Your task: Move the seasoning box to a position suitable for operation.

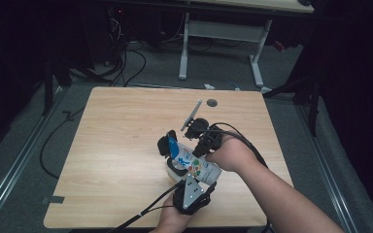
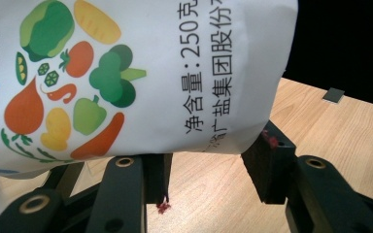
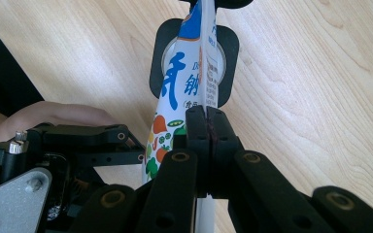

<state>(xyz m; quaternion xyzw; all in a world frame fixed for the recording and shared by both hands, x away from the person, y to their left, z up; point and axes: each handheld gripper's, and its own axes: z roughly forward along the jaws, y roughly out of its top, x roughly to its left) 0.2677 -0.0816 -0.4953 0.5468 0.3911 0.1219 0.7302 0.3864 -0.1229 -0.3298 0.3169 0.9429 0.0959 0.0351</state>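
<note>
A white salt bag (image 1: 197, 165) printed with vegetables and blue lettering is held above the wooden table (image 1: 126, 126). My right gripper (image 1: 195, 151) comes in from the right, and in the right gripper view its jaws (image 3: 207, 121) are shut on the bag's thin edge (image 3: 175, 92). The bag's far end lies over a black rounded-square object with a pale round centre (image 3: 226, 53). My left gripper (image 1: 197, 182) sits at the near end of the bag. In the left gripper view it (image 2: 213, 174) stands open, with the bag (image 2: 126, 73) just beyond its pads and not clamped.
A white object (image 1: 175, 172) sits on the table under the bag. A round cable hole (image 1: 211, 103) lies near the table's far edge. Cables trail off the near edge, and a second desk frame (image 1: 223, 29) stands beyond the table.
</note>
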